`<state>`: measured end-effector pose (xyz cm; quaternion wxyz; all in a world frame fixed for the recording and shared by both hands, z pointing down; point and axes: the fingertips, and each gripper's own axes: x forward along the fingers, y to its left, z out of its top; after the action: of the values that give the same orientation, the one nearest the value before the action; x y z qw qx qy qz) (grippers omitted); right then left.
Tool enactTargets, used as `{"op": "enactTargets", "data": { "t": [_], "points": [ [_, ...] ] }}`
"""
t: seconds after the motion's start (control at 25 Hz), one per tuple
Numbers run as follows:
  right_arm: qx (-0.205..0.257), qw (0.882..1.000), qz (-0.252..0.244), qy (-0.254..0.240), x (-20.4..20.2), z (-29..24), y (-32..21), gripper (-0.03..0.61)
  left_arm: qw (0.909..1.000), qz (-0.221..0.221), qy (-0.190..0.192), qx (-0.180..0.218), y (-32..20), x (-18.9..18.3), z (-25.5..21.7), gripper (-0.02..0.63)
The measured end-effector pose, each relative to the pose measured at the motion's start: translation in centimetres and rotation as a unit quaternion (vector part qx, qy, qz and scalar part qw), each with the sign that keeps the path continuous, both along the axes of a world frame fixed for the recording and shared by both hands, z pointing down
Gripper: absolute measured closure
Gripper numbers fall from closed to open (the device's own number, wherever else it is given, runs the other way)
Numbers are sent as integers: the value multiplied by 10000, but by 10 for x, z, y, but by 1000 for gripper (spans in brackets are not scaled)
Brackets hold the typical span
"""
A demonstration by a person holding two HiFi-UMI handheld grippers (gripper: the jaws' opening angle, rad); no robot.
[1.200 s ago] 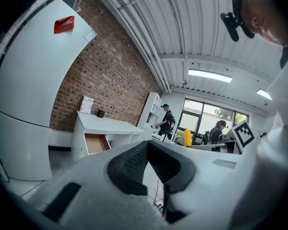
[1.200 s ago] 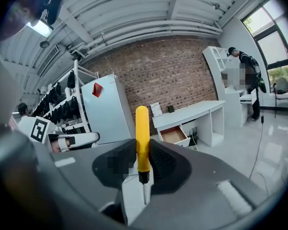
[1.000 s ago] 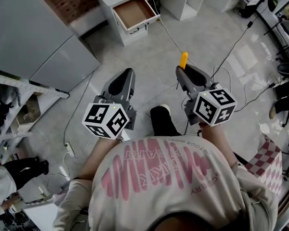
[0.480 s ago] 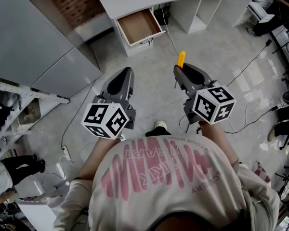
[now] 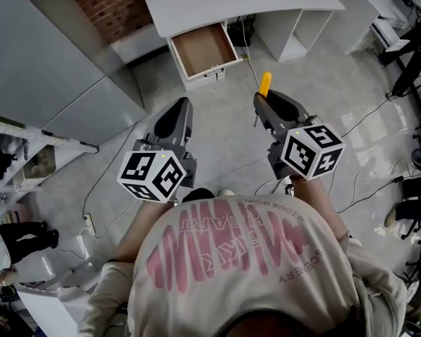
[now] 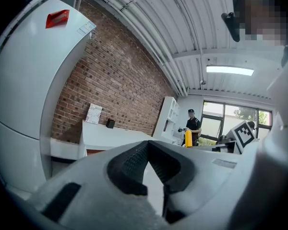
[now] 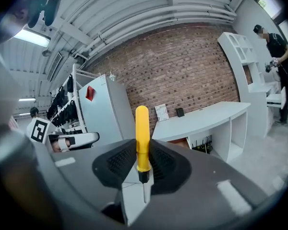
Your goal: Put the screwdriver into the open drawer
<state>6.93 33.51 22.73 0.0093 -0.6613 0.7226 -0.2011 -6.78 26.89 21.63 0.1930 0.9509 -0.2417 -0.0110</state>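
The screwdriver [image 5: 265, 84] has a yellow handle that sticks up out of my right gripper [image 5: 261, 100], which is shut on it. In the right gripper view the handle [image 7: 142, 138] stands upright between the dark pads, with the thin shaft pointing down behind the right gripper [image 7: 143, 151]. The open drawer [image 5: 203, 50], wooden brown inside, hangs out under the white desk [image 5: 231, 2], ahead of both grippers and well apart from them. My left gripper [image 5: 184, 105] is level beside the right one. Its tips meet in the left gripper view [image 6: 148, 145], and it holds nothing.
A tall grey cabinet [image 5: 35, 69] stands at the left, with a shelving rack [image 5: 14, 160] nearer. Cables [image 5: 365, 118] trail over the pale floor at right. One person [image 5: 7, 251] stands at lower left, and another person [image 7: 278, 56] is by the white shelf unit.
Both grippers have travelled across the floor toward the desk, so the open drawer sits closer and lower in the head view. The right gripper's hold on the screwdriver is unchanged.
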Motion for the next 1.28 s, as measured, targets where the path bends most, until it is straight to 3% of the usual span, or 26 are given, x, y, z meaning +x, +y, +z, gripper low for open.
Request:
{"op": "enactTargets", "data": {
  "t": [0.32, 0.56, 0.72, 0.92, 1.28],
  "points": [
    [-218, 9994, -54, -258, 4, 30, -39, 485, 9993, -114, -129, -323, -40, -2, 31, 612],
    [-395, 9987, 263, -210, 25, 33, -79, 485, 9982, 305, -80, -509, -87, 33, 44, 612],
    [-442, 9981, 400, -179, 42, 27, -108, 485, 9980, 462, 45, -426, -127, 55, 33, 612],
    [-419, 9974, 575, -75, 65, 13, -193, 485, 9974, 566, 180, -404, -221, 79, 18, 612],
    [-246, 9980, 485, -319, 56, 16, -271, 485, 9982, 546, 193, -180, -294, 70, 11, 612]
  ]
}}
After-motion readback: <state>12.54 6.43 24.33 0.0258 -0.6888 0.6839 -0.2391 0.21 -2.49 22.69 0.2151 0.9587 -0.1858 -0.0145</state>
